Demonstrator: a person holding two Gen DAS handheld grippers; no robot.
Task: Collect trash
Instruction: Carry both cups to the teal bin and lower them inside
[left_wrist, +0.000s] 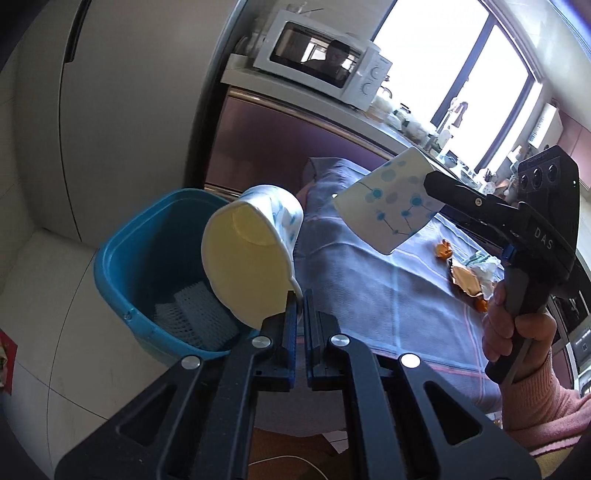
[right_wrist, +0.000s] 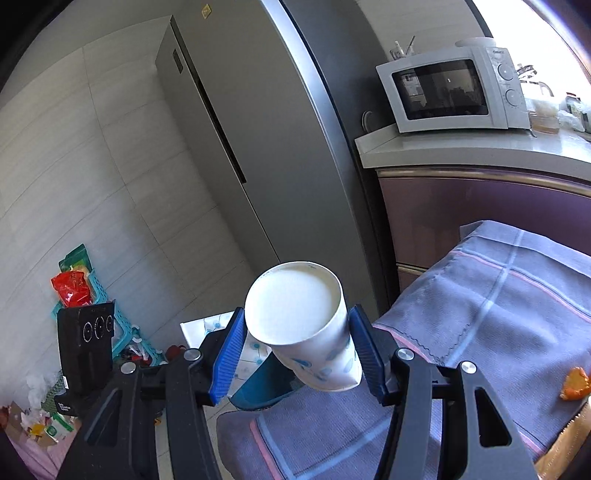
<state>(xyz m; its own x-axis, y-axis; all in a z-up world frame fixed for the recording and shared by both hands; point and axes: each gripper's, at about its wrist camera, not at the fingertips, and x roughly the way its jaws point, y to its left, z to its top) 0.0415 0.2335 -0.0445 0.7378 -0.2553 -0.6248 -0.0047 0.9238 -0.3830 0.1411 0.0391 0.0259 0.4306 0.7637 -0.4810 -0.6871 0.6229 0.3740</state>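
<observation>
My left gripper (left_wrist: 299, 306) pinches 1 paper cup (left_wrist: 251, 254) by its rim, tipped over the blue bin (left_wrist: 122, 258) just below, while my right gripper (right_wrist: 295, 354) clamps cup 2 (right_wrist: 306, 332) farther back above the table (right_wrist: 498, 314).

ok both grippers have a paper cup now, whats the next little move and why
Probably open the left gripper: it pinches its paper cup by the rim, tilted over the blue bin, so the cup should fall in. The right gripper, holding the second cup, seems still beside the bin, over the table's edge.
</observation>
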